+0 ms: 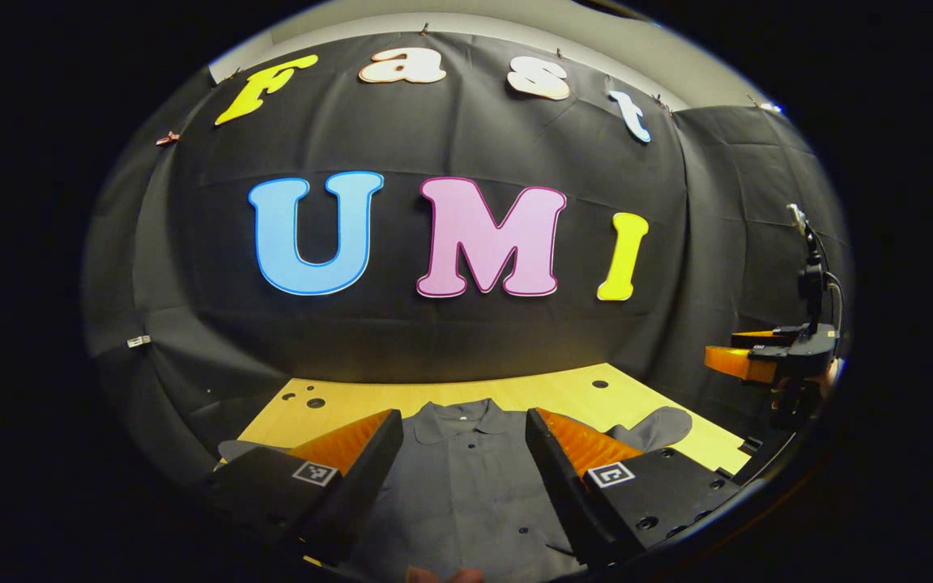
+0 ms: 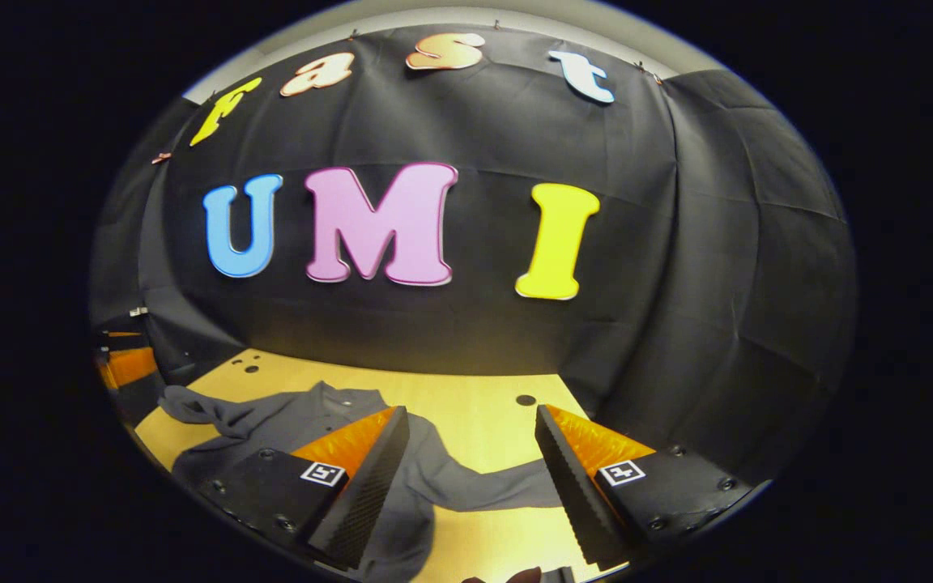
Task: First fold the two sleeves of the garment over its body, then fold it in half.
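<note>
A grey short-sleeved polo shirt lies flat on the wooden table, collar at the far side and buttons up. In the left gripper view my left gripper hovers open above the shirt's body, its fingers framing the collar. One sleeve lies spread to the right and the other sleeve to the left. My right gripper hangs in the air at the far right. In the right gripper view the right gripper is open above the table, and a sleeve stretches across under its fingers from the shirt.
Black cloth walls close the table at the back and on both sides. The tabletop has a few small round holes near its far edge. My left gripper shows at the left rim of the right gripper view.
</note>
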`<act>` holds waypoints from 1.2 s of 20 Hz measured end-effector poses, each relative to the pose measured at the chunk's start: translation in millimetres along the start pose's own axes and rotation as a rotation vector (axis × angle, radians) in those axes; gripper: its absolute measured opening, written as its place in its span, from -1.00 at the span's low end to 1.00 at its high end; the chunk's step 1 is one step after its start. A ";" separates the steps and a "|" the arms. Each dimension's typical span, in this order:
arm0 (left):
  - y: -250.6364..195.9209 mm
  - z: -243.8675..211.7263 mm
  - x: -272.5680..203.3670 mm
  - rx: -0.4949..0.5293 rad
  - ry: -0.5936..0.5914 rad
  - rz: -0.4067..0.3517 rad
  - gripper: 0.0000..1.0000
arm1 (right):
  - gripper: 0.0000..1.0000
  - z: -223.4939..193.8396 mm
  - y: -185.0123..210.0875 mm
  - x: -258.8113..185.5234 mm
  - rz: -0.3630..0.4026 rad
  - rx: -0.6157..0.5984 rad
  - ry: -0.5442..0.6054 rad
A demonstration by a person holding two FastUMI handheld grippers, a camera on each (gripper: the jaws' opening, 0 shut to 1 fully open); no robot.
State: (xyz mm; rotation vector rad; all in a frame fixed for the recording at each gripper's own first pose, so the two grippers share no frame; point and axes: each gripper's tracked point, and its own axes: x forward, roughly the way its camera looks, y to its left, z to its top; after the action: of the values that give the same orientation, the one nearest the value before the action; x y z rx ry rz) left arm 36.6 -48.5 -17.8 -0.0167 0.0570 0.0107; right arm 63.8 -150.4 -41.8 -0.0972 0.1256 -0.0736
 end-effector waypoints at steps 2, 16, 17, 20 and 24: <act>-7.4 -2.8 3.7 -0.004 0.010 0.015 0.92 | 0.94 -19.0 -32.9 22.6 -0.022 -0.007 0.031; -52.0 -29.1 16.4 -0.032 0.156 0.136 0.92 | 0.96 -278.5 -178.8 183.7 -0.083 0.102 0.468; -51.9 -27.7 17.3 -0.031 0.158 0.137 0.92 | 0.96 -284.8 -178.3 185.1 -0.079 0.104 0.488; -43.1 -28.0 13.1 -0.013 0.162 0.158 0.92 | 0.11 -289.4 -166.3 185.5 -0.033 0.108 0.510; -30.4 -22.9 3.4 -0.014 0.147 0.167 0.93 | -0.89 -276.8 -170.9 175.6 -0.082 0.128 0.517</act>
State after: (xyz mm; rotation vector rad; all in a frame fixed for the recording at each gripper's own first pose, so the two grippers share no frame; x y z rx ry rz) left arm 39.1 -79.2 -40.3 -0.0262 0.2055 0.1768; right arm 190.5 -359.4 -319.1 0.0466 0.6328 -0.1874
